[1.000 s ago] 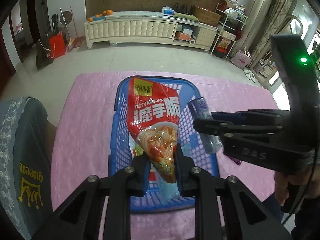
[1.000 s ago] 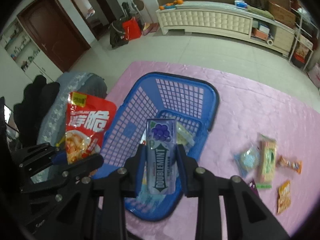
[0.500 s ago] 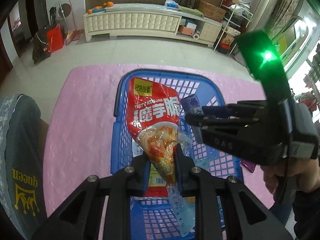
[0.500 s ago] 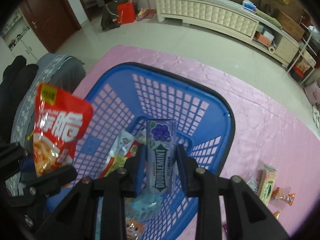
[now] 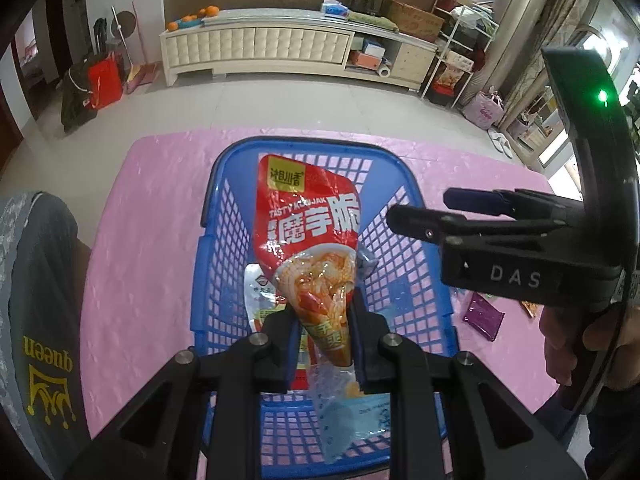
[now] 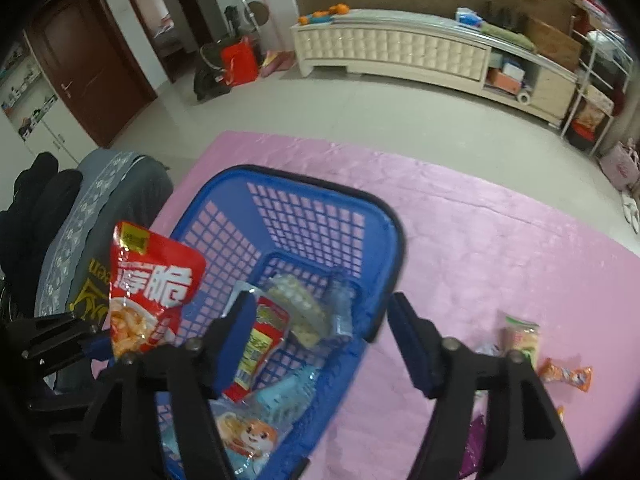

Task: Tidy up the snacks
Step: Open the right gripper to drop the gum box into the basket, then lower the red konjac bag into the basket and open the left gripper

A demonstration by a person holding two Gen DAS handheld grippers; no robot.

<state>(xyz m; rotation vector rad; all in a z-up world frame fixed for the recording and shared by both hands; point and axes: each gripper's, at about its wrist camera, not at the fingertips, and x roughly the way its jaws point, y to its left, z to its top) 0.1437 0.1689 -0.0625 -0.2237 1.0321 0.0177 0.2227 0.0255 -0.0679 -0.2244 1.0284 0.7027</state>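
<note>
Your left gripper (image 5: 323, 330) pinches the red konjac pouch (image 5: 310, 240) by its lower end, holding it upright over the blue basket (image 5: 216, 216). Your right gripper (image 6: 320, 336) has just been opening; its jaws stand spread, nothing between them, above the basket's packets. Farther right, loose snacks (image 6: 520, 336) lie on the pink cloth (image 6: 480, 248).

Your left gripper (image 5: 324, 336) points steeply down, jaws clamped on a red snack pouch (image 5: 310, 240). Your right gripper (image 6: 320, 336) tilts down likewise; its jaws have just been opening, nothing between them.
</note>
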